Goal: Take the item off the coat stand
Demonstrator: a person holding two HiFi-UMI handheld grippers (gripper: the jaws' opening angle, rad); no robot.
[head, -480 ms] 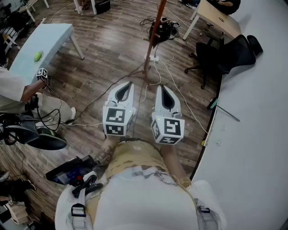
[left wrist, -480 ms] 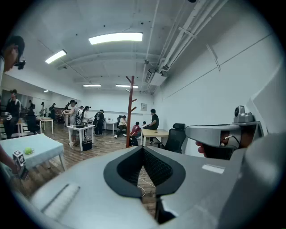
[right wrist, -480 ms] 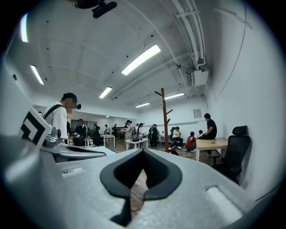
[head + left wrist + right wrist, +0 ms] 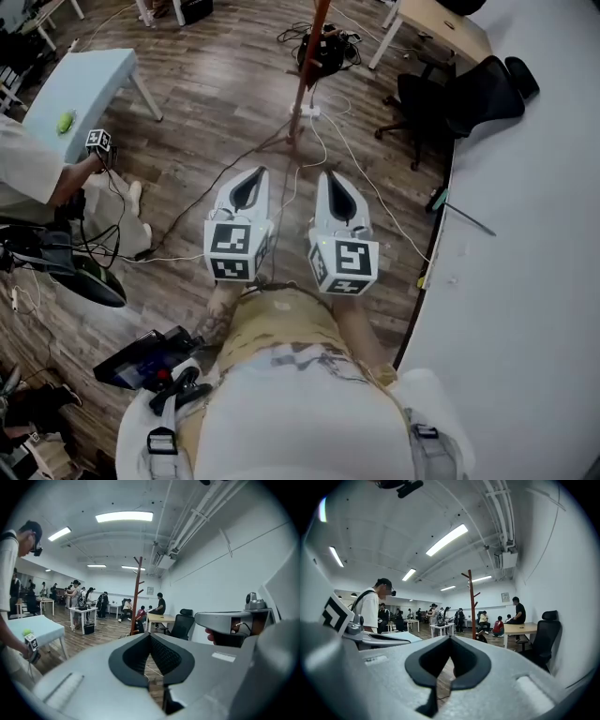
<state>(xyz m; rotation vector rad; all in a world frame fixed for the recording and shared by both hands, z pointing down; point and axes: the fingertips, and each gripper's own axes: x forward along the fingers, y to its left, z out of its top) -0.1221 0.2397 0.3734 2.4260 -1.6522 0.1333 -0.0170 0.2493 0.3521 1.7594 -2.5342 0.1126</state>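
Observation:
The coat stand (image 4: 309, 56) is a red-brown wooden pole rising from the wood floor ahead of me, with pegs near its top (image 4: 138, 569). A dark item (image 4: 325, 52) sits low against the pole; I cannot tell whether it hangs or lies on the floor. My left gripper (image 4: 260, 172) and right gripper (image 4: 330, 175) are held side by side in front of me, pointing at the stand and well short of it. Both are shut with nothing between the jaws, as the left gripper (image 4: 150, 635) and the right gripper (image 4: 450, 639) show in their own views. The coat stand (image 4: 471, 604) is far off in both gripper views.
Cables (image 4: 314, 155) and a power strip (image 4: 307, 111) lie on the floor between me and the stand. A black office chair (image 4: 441, 98) and wooden desk (image 4: 436, 28) stand right of it, beside a white counter (image 4: 525, 244). A pale blue table (image 4: 84, 80) and a person's hand (image 4: 80, 173) are at left.
The head view has shifted a little, so the floor, stand and chair sit slightly higher in it. Both grippers stay side by side and shut.

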